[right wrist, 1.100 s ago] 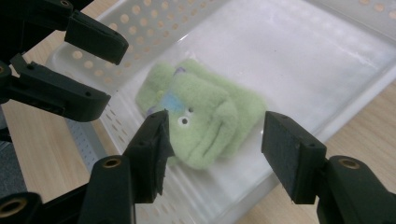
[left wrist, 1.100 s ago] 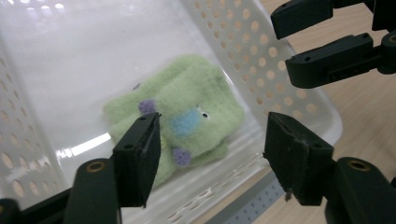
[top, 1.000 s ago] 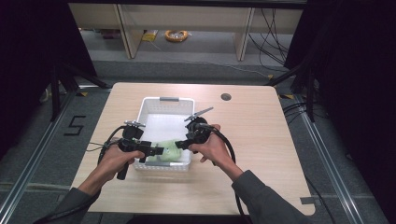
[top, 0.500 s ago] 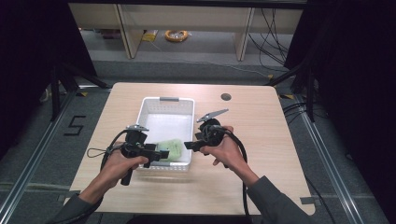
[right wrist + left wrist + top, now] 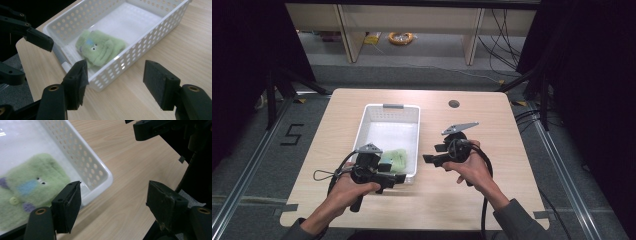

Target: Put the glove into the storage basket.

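- The left gripper point(image 5: 398, 178) is at the near left corner of the basket point(image 5: 384, 107), by its near rim. Its jaws stand wide with nothing between them, and they have just been opening more.
- The white basket sits on the table point(image 5: 492, 195), a bit left of the middle and nearer the far edge.
- The green soft toy point(image 5: 398, 159) lies flat inside the basket, in its near right corner. In the right gripper view the toy point(image 5: 100, 48) shows two small eyes and a blue patch.
- The right gripper point(image 5: 428, 158) hangs over the bare table just past the basket's right wall. Its jaws are also wide and hold nothing, and they too have just been opening.
- The step in hand looks like letting go of the toy and moving the hands away.
- To do it well, both grippers should keep their jaws wide and lift clear of the basket walls.
- They should not bump the rim, or the basket may slide toward the table edge.
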{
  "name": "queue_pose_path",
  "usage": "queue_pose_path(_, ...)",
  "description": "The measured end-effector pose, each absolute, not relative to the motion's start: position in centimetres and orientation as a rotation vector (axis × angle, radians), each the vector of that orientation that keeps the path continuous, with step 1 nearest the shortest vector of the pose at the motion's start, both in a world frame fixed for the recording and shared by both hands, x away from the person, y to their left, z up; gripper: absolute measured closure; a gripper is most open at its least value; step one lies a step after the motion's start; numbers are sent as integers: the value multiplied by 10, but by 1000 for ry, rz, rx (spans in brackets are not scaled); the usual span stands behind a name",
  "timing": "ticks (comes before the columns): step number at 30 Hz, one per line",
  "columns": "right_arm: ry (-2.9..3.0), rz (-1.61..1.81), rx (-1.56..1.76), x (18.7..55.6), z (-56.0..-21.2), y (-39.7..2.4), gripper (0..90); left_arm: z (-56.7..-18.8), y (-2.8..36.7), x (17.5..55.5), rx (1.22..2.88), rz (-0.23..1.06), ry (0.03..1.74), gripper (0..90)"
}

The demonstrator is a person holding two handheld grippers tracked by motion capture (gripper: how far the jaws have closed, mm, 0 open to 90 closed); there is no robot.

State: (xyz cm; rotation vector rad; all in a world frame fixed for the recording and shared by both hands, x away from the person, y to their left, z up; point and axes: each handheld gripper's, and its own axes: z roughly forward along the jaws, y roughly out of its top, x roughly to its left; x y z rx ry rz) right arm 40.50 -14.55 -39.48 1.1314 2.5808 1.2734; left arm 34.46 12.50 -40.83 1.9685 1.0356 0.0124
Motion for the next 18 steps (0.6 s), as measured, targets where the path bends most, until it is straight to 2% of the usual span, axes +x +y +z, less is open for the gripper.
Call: queue_pose_path(18,2522,1341,1132,380,-400,-188,356,-423,103,323,2000,2,962,268)
